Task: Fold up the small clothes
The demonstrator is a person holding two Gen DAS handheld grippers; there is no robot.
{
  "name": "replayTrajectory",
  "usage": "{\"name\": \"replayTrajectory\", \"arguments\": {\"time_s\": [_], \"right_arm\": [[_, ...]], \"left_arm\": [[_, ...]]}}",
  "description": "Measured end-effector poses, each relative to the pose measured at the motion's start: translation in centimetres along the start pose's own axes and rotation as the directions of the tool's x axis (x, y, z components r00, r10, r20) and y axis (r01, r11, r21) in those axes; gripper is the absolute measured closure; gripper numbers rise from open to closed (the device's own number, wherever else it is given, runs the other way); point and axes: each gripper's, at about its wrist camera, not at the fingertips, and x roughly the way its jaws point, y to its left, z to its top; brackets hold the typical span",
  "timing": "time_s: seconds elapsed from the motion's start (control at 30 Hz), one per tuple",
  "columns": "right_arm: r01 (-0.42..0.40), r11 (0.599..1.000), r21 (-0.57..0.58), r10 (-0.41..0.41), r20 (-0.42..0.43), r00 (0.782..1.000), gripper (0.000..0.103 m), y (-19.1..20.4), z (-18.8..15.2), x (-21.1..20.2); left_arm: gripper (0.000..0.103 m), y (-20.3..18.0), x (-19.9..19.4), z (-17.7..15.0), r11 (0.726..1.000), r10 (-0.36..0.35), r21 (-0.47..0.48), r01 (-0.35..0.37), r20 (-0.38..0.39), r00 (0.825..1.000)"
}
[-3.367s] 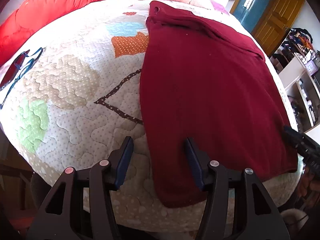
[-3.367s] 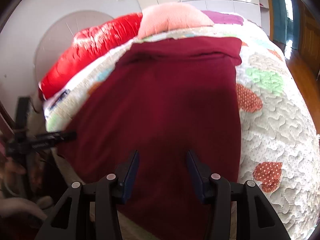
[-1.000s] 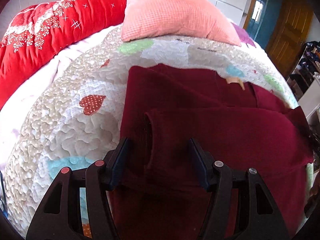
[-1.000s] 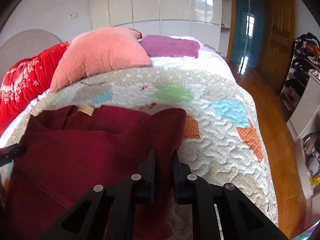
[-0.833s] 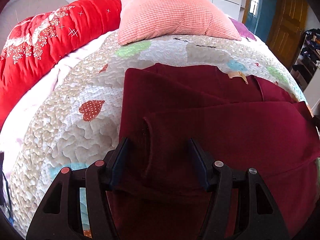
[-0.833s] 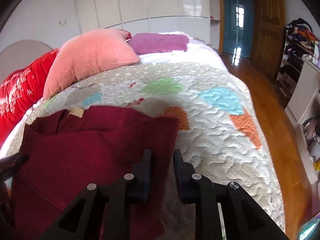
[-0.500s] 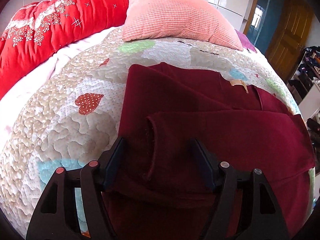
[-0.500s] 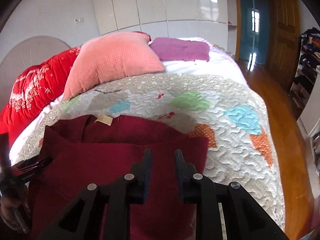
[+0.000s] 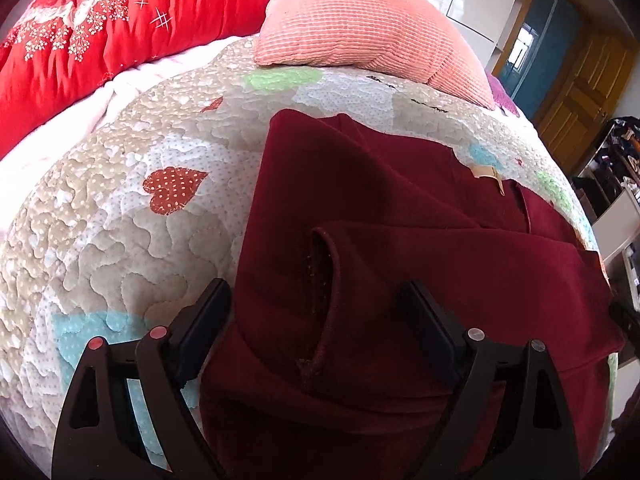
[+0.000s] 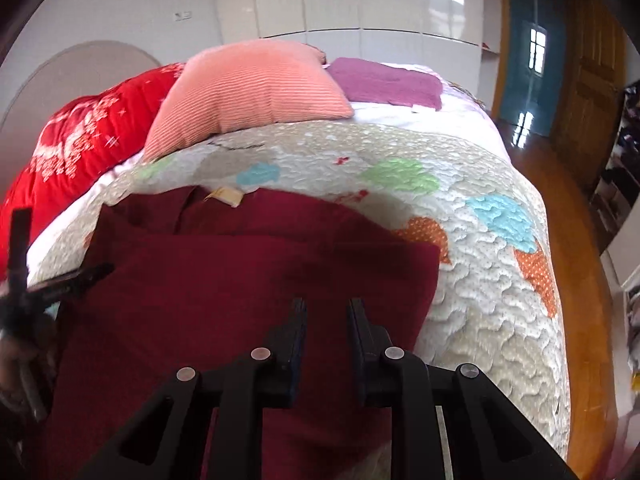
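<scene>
maroon garment (image 9: 400, 264) lies half-folded on the quilted bed (image 9: 120, 240), long axis running left-right, collar tag toward the pillow (image 9: 360, 28). left gripper (image 9: 316, 312) is wide apart, straddling its left folded edge, and looks nearer. right gripper (image 10: 326, 320) is narrow, holding nothing, over the right end.

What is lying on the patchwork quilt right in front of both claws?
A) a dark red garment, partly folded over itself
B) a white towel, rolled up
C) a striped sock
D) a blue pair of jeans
A: a dark red garment lies on the quilt with its lower part doubled over the upper, a tan label showing at the neck.
</scene>
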Motion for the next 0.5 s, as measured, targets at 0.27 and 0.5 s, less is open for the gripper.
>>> {"name": "replayTrajectory", "arguments": {"time_s": [0.27,0.5], "right_arm": [[0.020,0.998,0.055,-0.020,0.005,1.000,0.081,-0.4,-3.2,-2.5],[0.081,0.994,0.072,-0.075,-0.082,0.994,0.077,-1.3,-3.3,-0.1]], "left_arm": [[0.015,0.3,-1.7,0.0,0.999,0.032,0.019,-0.032,-0.034,0.999],[0.014,1.7,-3.5,-1.3,0.996,0.085,0.036,-0.083,-0.050,0.995]]}}
